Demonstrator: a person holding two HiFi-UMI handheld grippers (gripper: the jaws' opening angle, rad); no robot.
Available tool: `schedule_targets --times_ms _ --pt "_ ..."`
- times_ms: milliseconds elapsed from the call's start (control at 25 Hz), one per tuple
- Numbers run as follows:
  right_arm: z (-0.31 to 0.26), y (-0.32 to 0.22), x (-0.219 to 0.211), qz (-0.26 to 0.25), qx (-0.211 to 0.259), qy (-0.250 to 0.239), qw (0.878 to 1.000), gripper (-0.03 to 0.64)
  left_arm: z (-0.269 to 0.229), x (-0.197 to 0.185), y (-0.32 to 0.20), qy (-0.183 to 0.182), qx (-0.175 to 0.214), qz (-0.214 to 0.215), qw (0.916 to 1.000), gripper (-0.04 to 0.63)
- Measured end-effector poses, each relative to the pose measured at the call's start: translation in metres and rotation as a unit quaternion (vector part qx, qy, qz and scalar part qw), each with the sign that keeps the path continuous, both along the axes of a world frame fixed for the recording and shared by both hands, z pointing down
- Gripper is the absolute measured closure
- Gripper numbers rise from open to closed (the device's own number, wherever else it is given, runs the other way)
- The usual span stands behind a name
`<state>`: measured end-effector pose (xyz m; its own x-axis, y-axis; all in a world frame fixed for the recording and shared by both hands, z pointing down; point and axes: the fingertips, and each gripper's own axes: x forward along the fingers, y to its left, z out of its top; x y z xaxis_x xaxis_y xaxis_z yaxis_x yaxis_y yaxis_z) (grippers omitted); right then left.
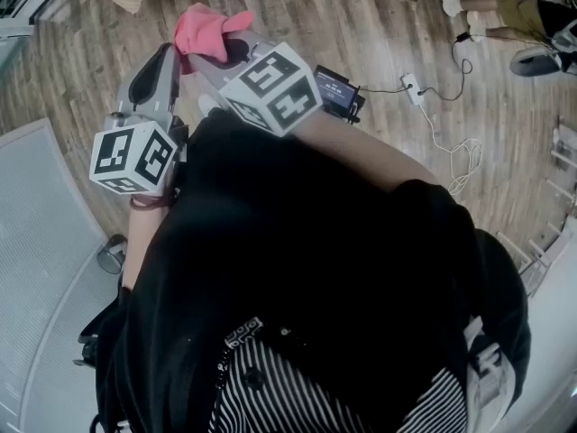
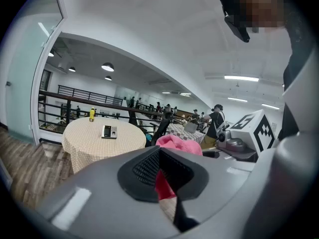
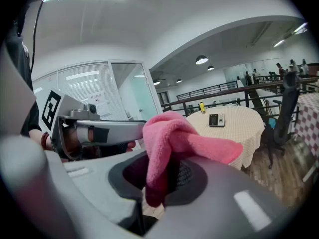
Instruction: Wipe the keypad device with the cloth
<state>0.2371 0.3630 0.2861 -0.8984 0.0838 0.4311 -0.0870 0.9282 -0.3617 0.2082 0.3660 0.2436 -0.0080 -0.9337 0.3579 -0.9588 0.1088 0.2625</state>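
Bunched pink cloth [image 3: 172, 136] is being gripped by the closed jaws of the right gripper [image 3: 159, 180], the left gripper [image 2: 167, 183] being held just beside it with jaws drawn together, while the keypad device [image 3: 216, 119] is lying well ahead, right of centre, on the round table [image 3: 249, 131].

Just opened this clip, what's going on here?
A person holds a gripper in each hand. The right gripper is shut on a pink cloth, held up off the floor. The left gripper is close beside it; pink shows between its jaws, but whether it grips the cloth is unclear. The keypad lies on a round table across the room, not yet wiped.
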Motion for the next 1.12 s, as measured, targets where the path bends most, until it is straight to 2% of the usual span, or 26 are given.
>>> schedule_targets --times_ms 240,680,880,1120 --pt "0.0 0.012 -0.004 -0.02 -0.035 0.0 0.999 0.555 0.001 -0.001 0.007 -0.011 -0.015 0.001 0.9998 0.592" --pt "0.0 0.018 0.002 -0.035 -0.038 -0.006 0.999 0.555 0.002 0.014 0.009 -0.026 -0.011 0.008 0.9996 0.592" --pt "-0.01 0.019 0.007 -0.035 -0.025 -0.019 0.999 0.555 -0.01 0.019 0.011 -0.037 0.002 0.009 0.9993 0.592" --pt "-0.006 0.022 0.009 -0.042 -0.039 -0.023 0.998 0.555 -0.006 0.024 0.015 -0.047 0.0 0.004 0.9989 0.592"
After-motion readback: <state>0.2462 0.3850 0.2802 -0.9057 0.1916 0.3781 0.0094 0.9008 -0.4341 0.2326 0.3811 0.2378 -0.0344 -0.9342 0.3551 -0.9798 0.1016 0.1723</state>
